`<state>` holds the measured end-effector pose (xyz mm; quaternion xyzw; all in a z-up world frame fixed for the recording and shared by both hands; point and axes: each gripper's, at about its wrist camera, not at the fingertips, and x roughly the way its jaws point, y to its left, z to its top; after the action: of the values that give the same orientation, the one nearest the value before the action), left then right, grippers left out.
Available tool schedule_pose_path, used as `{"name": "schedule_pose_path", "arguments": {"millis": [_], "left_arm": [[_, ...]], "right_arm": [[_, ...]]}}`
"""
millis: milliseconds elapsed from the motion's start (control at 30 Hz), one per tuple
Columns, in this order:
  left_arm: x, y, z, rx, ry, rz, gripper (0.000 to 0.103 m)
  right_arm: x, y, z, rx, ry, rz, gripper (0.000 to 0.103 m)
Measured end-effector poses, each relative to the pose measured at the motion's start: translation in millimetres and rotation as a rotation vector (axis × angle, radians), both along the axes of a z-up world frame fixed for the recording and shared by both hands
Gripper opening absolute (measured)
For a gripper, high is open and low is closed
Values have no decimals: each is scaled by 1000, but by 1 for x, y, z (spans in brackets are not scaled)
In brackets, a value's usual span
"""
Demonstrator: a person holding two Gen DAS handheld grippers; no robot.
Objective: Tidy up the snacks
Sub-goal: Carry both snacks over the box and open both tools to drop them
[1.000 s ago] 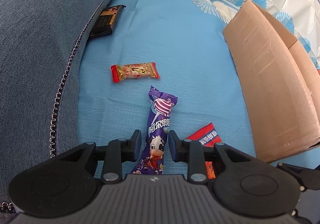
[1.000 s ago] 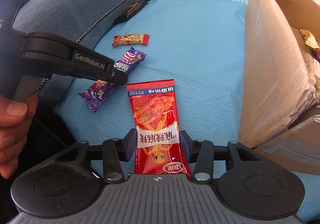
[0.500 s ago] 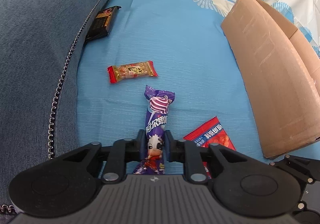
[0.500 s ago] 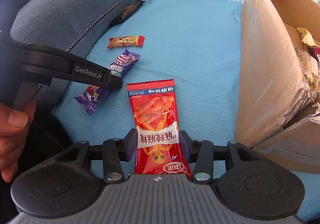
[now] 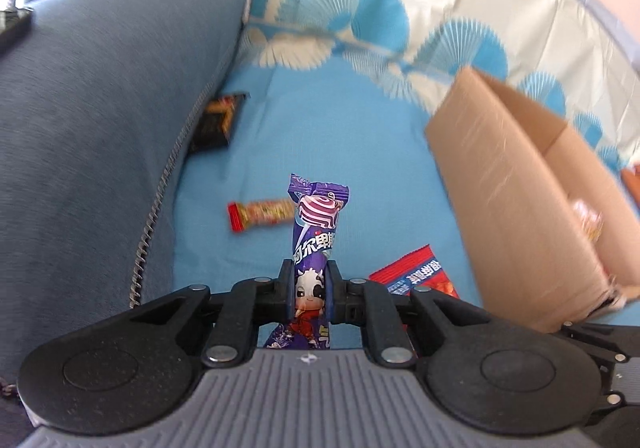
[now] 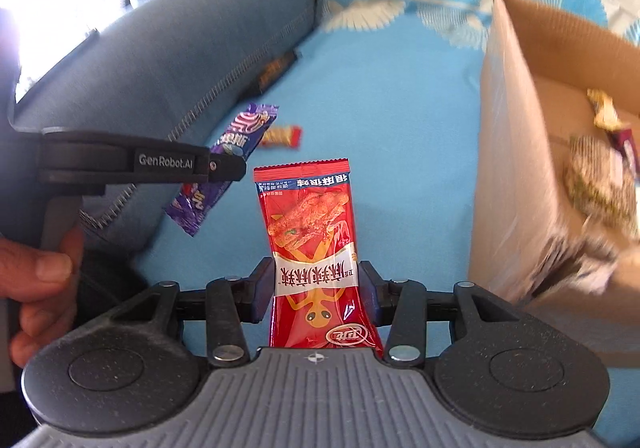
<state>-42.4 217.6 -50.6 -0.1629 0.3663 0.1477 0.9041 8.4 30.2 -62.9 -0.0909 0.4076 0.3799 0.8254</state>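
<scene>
Left claw (image 5: 308, 298) clamped on purple candy packet (image 5: 315, 248), pads pinching its lower half; jaws just been closing on it. Packet lifted off blue sheet (image 5: 340, 135), top end sticking up and fwd past fingertips.

Right claw (image 6: 318, 290) gripping red snack pouch (image 6: 310, 232) across its white band, pouch upright btwn pads, sealed top edge pointing away.

In right wrist view, left claw seen from side w/ purple packet hanging tilted, a hand (image 6: 38, 280) round its handle.

Beyond: small red-and-gold candy bar (image 5: 262, 213) flat on sheet, apart from both claws. Dark wrapper (image 5: 214, 121) tucked against grey-blue cushion (image 5: 100, 119) edge. Cardboard box (image 5: 516, 183) open at right, near pouch, some wrapped snacks (image 6: 604, 151) inside, blurred.
</scene>
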Motion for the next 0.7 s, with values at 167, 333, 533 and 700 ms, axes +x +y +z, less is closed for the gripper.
{"name": "schedule_pose_path", "arguments": {"millis": [167,333,533,700], "left_arm": [[-11,-1,11,19,-80,43,15],[-21,0,22,36,-144,56,15],[-33,-6,32,57,-196,77,15],[-43,-17,41,38,-232,114,15]], "right_arm": [[-9,-5,20,50,-73,11,46],[-14,-13,37,120,-131,13,46],[-14,-24,61,207,-196,20,46],[-9,-35,75,256,-231,11,46]]}}
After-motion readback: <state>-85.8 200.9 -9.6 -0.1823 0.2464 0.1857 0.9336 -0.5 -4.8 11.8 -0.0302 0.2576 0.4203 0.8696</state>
